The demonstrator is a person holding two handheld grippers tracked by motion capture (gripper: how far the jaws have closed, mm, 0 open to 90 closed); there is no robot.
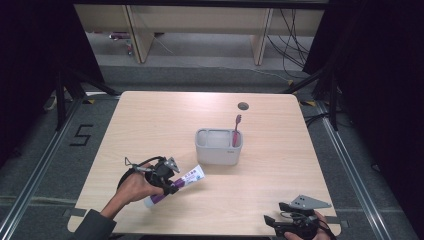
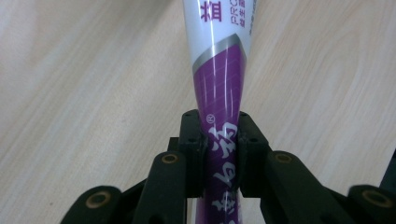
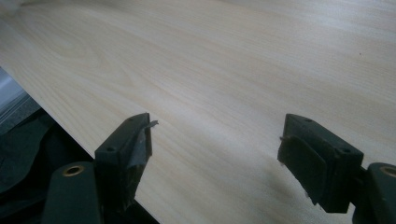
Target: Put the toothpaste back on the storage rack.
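A white and purple toothpaste tube (image 1: 176,185) lies on the wooden table (image 1: 150,125) at the front left, its white end toward the holder. My left gripper (image 1: 169,183) is shut on the tube's purple half (image 2: 218,93); both black pads press its sides in the left gripper view, around my left gripper (image 2: 217,140). A grey-white holder (image 1: 218,146) stands mid-table with a red toothbrush (image 1: 236,129) upright in its right side. My right gripper (image 1: 280,214) rests at the front right edge, and my right gripper (image 3: 212,144) stands open over bare wood.
A round cable hole (image 1: 243,106) sits near the table's far edge. Black stands and cables flank the table on the floor. The table's near edge (image 3: 56,126) runs just beside the right gripper's left jaw.
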